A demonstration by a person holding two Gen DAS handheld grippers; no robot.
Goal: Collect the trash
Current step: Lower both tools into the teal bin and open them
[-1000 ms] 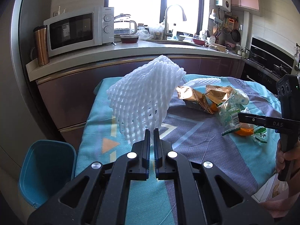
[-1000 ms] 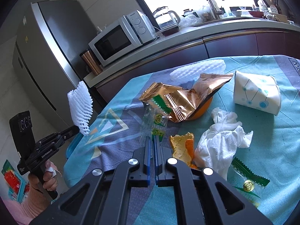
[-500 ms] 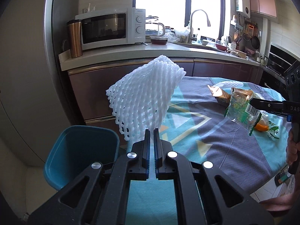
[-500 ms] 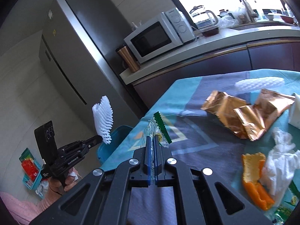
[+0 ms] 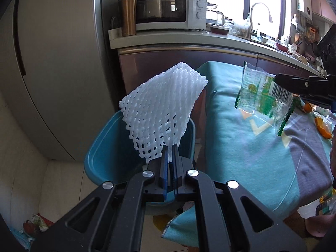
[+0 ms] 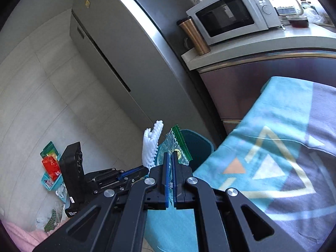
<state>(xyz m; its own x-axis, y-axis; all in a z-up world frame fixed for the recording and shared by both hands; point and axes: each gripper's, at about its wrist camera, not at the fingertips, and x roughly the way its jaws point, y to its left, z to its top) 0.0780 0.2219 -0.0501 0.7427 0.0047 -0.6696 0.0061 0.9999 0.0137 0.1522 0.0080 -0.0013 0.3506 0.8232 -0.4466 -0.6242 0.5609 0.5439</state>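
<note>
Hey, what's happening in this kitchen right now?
A person is clearing trash with two handheld grippers. The left gripper is shut on a white foam mesh fruit sleeve, held above the blue plastic bin beside the table with the teal and grey cloth. The right gripper is shut on a clear wrapper with green print, also near the bin. Nothing has been dropped in yet.

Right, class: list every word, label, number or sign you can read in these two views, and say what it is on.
Nothing can be read clearly.
White microwave: brand mark above its dials, too small.
Clear green-printed plastic wrapper: barcode and print, too blurred.
Grey fridge: yellow sticker near its top, unreadable.
</note>
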